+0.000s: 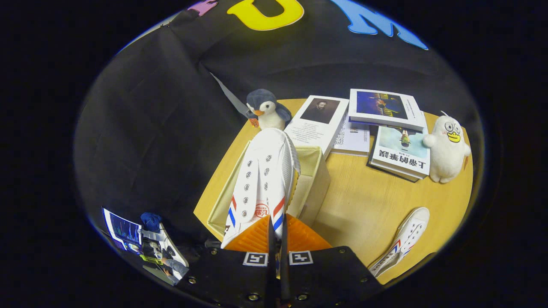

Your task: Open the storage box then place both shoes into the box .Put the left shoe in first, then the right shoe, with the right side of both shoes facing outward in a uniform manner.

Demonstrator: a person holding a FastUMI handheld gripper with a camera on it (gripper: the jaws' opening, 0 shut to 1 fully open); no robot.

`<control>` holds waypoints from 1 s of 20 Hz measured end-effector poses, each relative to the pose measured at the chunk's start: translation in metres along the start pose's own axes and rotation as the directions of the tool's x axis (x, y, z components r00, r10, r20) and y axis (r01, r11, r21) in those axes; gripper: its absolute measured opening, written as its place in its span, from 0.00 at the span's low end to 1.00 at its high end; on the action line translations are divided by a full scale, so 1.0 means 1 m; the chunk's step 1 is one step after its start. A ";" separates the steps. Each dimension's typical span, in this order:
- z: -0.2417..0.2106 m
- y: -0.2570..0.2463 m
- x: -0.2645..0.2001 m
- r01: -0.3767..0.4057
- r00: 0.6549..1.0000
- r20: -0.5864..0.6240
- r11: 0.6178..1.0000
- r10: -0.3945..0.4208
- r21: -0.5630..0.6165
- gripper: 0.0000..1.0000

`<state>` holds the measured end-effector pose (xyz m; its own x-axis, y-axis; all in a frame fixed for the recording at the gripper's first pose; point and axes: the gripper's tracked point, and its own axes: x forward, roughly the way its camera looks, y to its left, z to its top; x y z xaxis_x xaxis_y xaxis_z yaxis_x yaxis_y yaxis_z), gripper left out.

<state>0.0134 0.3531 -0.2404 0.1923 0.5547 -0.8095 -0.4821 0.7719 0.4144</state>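
Tool (277, 233) nearly closed, pinching a white shoe (263, 179) that hides much of the storage box (314, 179) ahead.

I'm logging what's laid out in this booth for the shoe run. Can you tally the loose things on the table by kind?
Shoes: 2, one held in the hand-held gripper over the box, one on the table
Storage boxes: 1
Plush toys: 2, penguin, white duck
Books: 4
Total: 9

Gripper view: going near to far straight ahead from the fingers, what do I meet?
Gripper shut on the held shoe → open storage box under the shoe → penguin plush beyond the shoe's toe → black cloth wall.
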 end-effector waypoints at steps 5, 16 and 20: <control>0.007 0.020 0.031 -0.008 0.999 -0.040 1.000 0.007 -0.025 0.04; 0.003 0.036 0.079 0.003 0.993 -0.114 0.998 -0.009 -0.057 0.10; 0.012 0.032 0.081 0.003 0.996 -0.084 1.000 -0.005 -0.028 0.96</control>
<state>0.0240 0.4263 -0.2877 0.1219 0.5224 -0.8440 -0.5055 0.7645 0.4002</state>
